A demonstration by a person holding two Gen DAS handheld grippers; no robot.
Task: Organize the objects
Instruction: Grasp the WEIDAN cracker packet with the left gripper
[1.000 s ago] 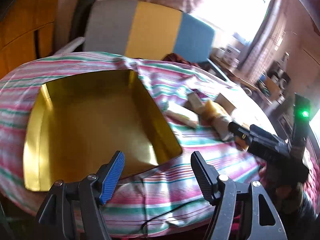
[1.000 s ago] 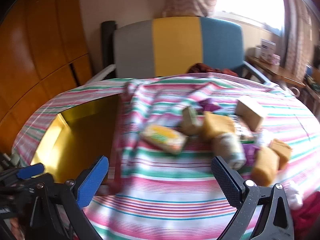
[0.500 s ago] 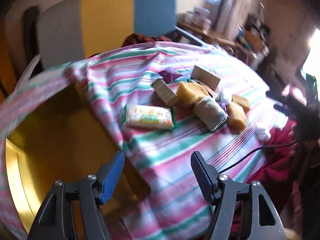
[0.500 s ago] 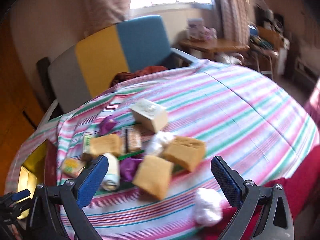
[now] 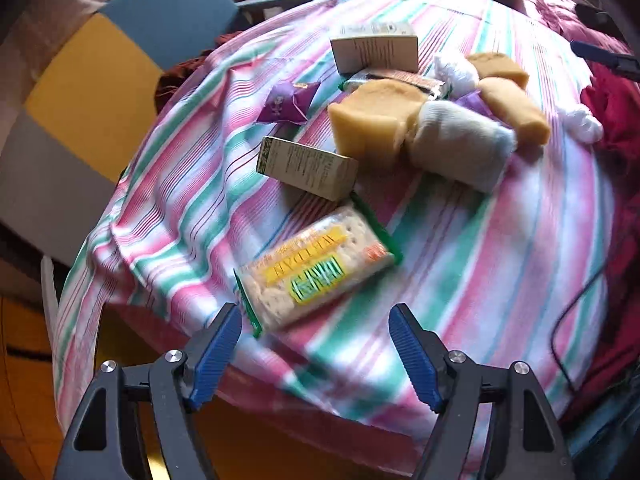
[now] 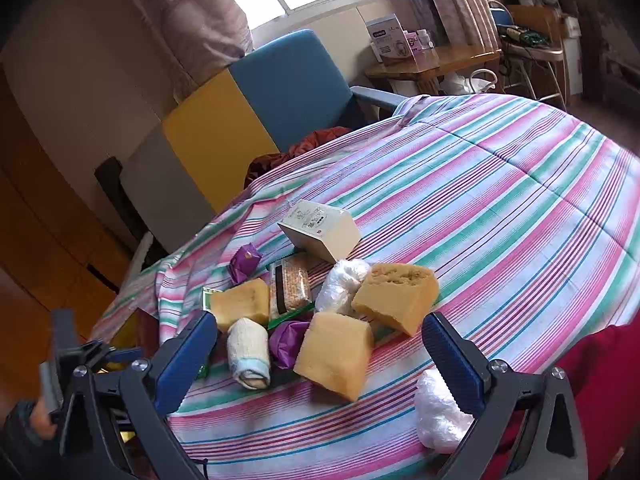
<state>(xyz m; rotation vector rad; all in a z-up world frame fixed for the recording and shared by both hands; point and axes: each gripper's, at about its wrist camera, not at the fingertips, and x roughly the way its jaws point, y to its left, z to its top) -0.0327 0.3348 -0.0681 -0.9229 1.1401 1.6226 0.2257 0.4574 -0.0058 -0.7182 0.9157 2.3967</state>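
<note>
A clear cracker packet (image 5: 316,270) with yellow and green print lies flat on the striped cloth, nearest the gold tray's edge. Beyond the packet lie a small printed carton (image 5: 306,168), three yellow sponges (image 6: 336,354), a rolled sock (image 6: 249,352) and a white box (image 6: 320,230).

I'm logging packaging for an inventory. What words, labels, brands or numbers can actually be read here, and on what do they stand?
Nothing reads legibly.
Cracker packet: yellow and green lettering, blurred and upside down.
Small carton: fine print on its side, too small.
White box: lines of print, too small; its top in the right wrist view bears a logo and a red mark, unreadable.
Box on the far desk: label too small.
</note>
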